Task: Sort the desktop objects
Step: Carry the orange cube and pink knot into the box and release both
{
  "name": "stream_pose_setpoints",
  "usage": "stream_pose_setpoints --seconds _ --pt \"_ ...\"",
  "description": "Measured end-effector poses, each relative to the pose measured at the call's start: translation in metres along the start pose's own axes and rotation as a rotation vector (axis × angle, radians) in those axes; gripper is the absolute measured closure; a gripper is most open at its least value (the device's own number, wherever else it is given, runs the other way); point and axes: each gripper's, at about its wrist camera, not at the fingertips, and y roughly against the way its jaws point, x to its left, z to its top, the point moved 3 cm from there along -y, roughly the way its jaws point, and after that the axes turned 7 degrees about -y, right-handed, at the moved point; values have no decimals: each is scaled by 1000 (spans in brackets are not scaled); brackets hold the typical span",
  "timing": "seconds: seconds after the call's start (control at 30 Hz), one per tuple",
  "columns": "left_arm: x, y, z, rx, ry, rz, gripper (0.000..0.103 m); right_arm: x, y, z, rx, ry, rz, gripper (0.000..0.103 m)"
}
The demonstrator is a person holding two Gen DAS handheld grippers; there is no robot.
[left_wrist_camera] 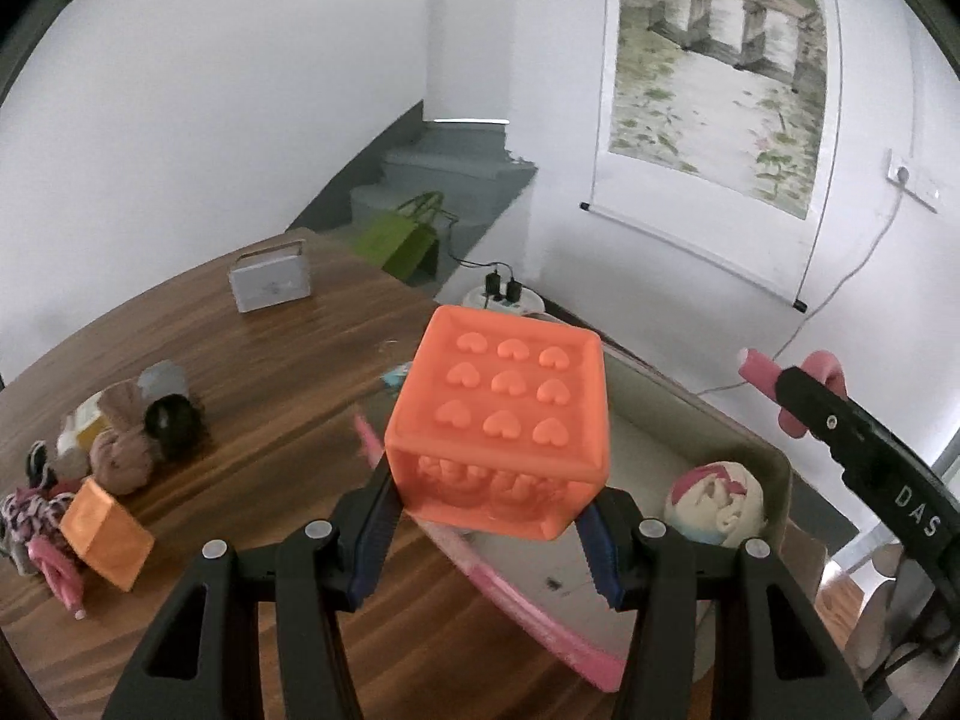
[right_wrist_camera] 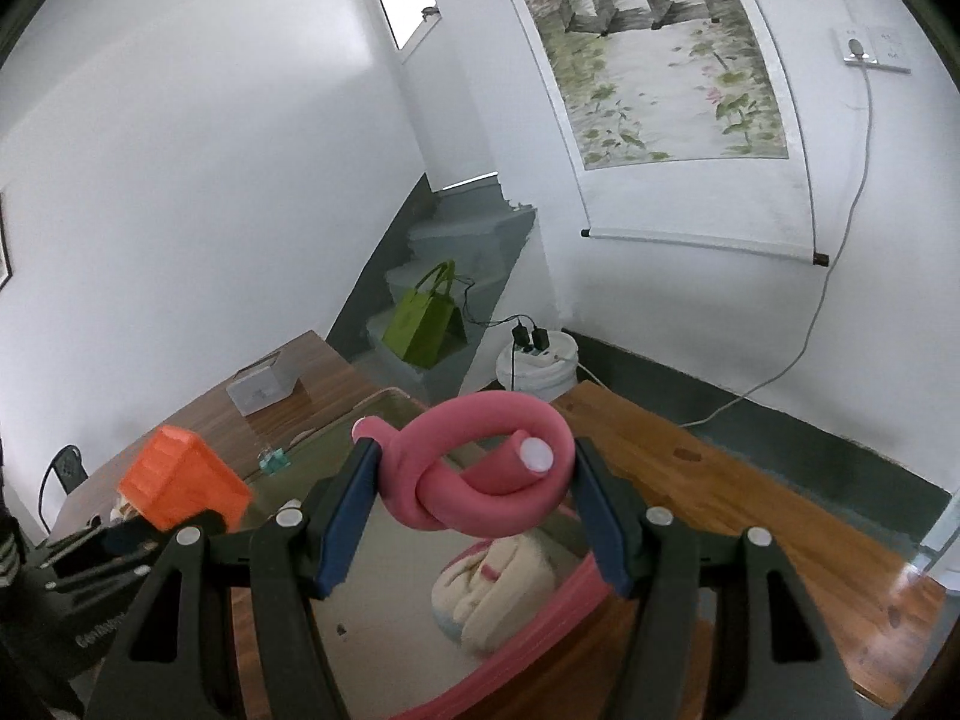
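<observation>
My left gripper is shut on an orange rubber cube with raised hearts, held above the near edge of a pink-rimmed storage box. My right gripper is shut on a pink knotted foam tube, held over the same box. The tube and right gripper show at the right in the left wrist view. The cube shows at the left in the right wrist view. A rolled cream and pink sock ball lies in the box.
On the wooden table at the left lie a second orange cube, rolled socks and a striped cloth bundle. A small white case stands at the far side. Beyond the table are a green bag and a white bucket.
</observation>
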Motion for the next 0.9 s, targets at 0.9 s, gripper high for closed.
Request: stream_pose_setpoints --seconds 0.9 --pt "58 22 -22 -35 80 68 24 43 -8 -17 42 10 76 24"
